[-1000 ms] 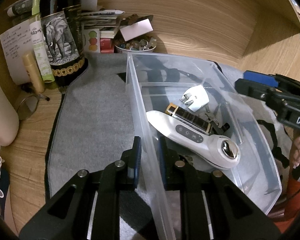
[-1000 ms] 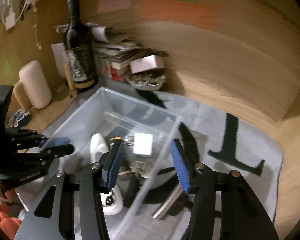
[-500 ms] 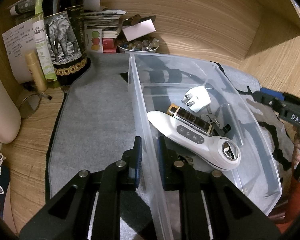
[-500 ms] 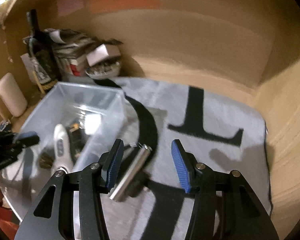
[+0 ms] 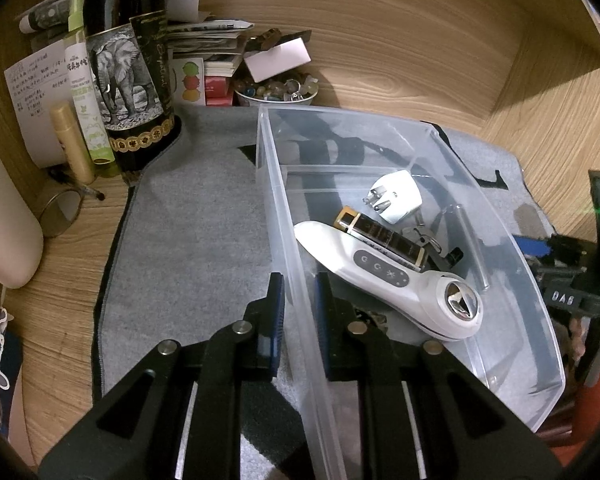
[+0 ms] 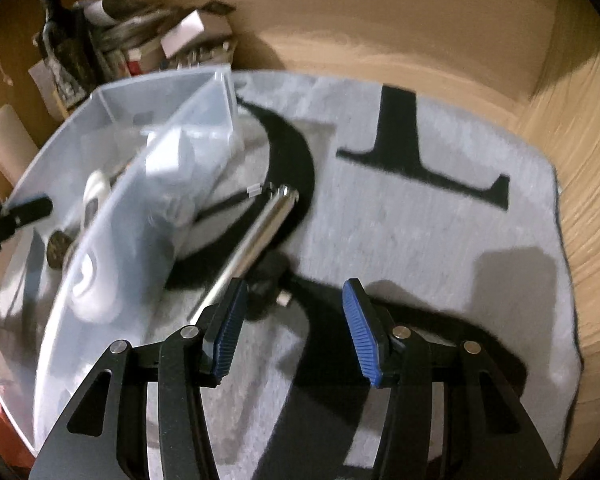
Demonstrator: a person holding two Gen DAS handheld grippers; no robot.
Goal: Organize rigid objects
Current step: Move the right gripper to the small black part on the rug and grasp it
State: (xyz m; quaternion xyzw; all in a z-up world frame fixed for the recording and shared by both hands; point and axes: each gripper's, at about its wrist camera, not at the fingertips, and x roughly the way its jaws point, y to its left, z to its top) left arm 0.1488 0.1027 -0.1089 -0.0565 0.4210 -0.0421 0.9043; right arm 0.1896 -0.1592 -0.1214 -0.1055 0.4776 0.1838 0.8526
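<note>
A clear plastic bin (image 5: pixel 284 216) stands on a grey mat. My left gripper (image 5: pixel 298 300) is shut on the bin's left wall. Inside lie a white handheld device (image 5: pixel 384 280), a white plug adapter (image 5: pixel 396 196) and a dark rectangular item (image 5: pixel 380 236). In the right wrist view the bin (image 6: pixel 112 216) is at left. A silver metal cylinder (image 6: pixel 256 240) lies on the mat beside it, with a small dark item (image 6: pixel 272 280) next to it. My right gripper (image 6: pixel 292 320) is open and empty, just right of the cylinder's near end.
A dark wine bottle (image 5: pixel 128 72), tubes, stacked papers and a bowl of small stones (image 5: pixel 276 90) crowd the back left. A beige cylinder (image 5: pixel 4 220) stands at far left. The grey mat (image 6: pixel 440 240) with black letters extends right to wooden walls.
My right gripper has swung right, out from over the bin to the mat beside the silver cylinder, and come lower. My left gripper has kept its hold on the bin wall.
</note>
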